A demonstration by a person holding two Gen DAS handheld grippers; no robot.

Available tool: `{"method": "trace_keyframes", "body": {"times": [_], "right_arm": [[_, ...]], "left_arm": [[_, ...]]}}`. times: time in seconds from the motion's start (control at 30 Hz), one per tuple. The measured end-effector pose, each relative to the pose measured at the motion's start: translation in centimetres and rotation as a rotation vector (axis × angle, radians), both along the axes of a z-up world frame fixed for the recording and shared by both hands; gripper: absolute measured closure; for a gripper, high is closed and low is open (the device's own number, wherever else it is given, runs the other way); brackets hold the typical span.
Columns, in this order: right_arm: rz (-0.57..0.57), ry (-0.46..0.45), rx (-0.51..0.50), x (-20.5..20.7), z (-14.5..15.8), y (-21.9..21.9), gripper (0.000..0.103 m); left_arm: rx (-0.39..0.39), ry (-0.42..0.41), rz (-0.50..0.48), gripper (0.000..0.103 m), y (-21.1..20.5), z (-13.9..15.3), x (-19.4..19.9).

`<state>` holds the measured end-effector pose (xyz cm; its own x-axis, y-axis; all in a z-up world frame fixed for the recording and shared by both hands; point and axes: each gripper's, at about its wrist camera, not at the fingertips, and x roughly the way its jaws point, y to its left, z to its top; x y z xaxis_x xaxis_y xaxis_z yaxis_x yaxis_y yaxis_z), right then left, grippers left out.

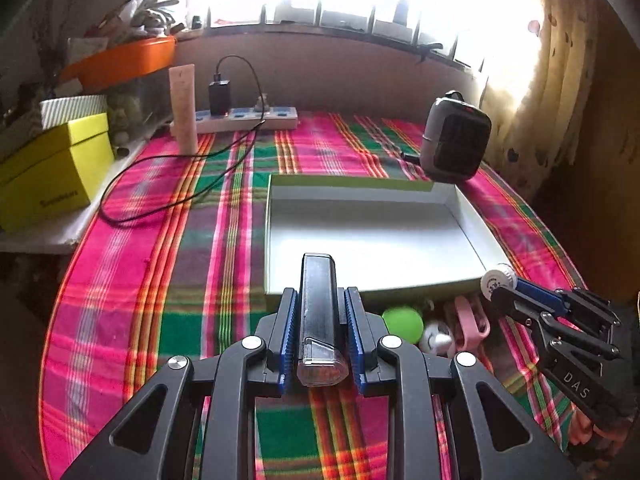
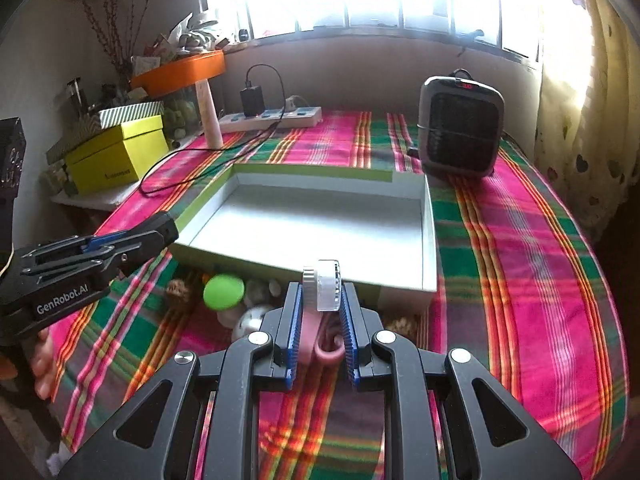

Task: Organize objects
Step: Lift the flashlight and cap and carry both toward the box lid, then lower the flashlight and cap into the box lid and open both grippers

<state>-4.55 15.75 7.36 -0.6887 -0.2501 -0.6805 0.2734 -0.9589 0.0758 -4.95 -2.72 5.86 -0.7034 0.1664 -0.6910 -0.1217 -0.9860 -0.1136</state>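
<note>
While both claws hang above the bright plaid cloth, each grips something. At the lower middle of the left wrist view, the left claw is clamped on a long black bar with a clear end, its blue pads pressed to both sides of the bar. At the lower middle of the right wrist view, the right claw is squeezed narrow on a small white ribbed wheel, which stands on edge between the pads.

An open white tray with green outer walls sits mid-frame in both views, just beyond the fingertips. Along the tray's near wall lies a huddle of small things: a green ball, a white ball and a pink loop.

Further back, a grey heater stands at the upper right, a white power strip with a black charger sits near the wall, and a yellow box rests at the left.
</note>
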Motion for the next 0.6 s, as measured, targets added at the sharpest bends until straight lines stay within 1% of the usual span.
{"method": "trace_keyframes", "body": {"times": [0.13, 0.27, 0.6], "right_arm": [[0.013, 0.0, 0.008, -1.4, 0.2, -0.5, 0.083], [0.023, -0.001, 0.015, -2.8, 0.1, -0.9, 0.083], [0.032, -0.036, 0.036, -7.5, -0.9, -2.2, 0.083]], "left_arm": [[0.006, -0.004, -0.011, 0.082, 0.3, 0.0, -1.3], [0.018, -0.029, -0.008, 0.082, 0.4, -0.4, -2.9], [0.014, -0.045, -0.009, 0.082, 0.8, -1.2, -6.9]]}}
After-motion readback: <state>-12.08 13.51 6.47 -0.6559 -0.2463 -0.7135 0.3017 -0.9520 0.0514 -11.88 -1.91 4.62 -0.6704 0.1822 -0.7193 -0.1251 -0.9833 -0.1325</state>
